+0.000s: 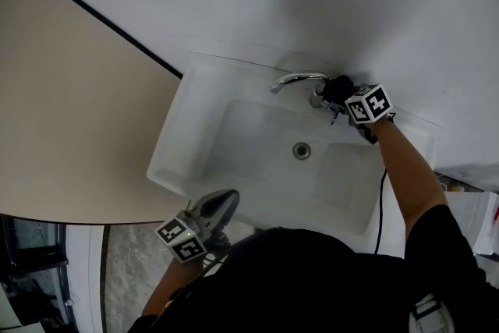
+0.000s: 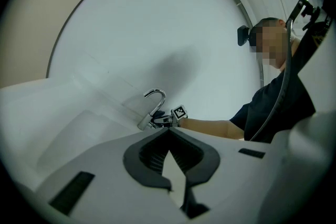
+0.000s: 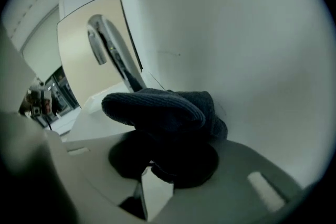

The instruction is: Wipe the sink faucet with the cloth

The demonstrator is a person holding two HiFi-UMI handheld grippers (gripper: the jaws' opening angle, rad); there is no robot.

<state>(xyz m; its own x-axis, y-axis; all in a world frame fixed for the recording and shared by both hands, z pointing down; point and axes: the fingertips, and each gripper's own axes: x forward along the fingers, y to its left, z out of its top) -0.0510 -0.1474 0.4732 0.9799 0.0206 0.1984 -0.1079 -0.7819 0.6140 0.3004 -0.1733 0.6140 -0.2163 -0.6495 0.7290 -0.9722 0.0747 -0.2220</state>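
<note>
Cloth of dark blue ribbed fabric [image 3: 157,107] is bunched between the jaws of the right gripper [image 1: 334,104], which clamp it at the base of the curved chrome faucet [image 1: 300,79], at twelve o'clock on the white rectangular sink [image 1: 175,144]. Left gripper [image 1: 217,207], jaws closed and empty, hovers by the sink's seven o'clock rim.

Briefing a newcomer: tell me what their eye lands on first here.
The curved chrome faucet at the white sink's back rim, with the right tool holding a dark cloth by its base. Next, the left tool, shut and empty, held at the sink's near edge.
</note>
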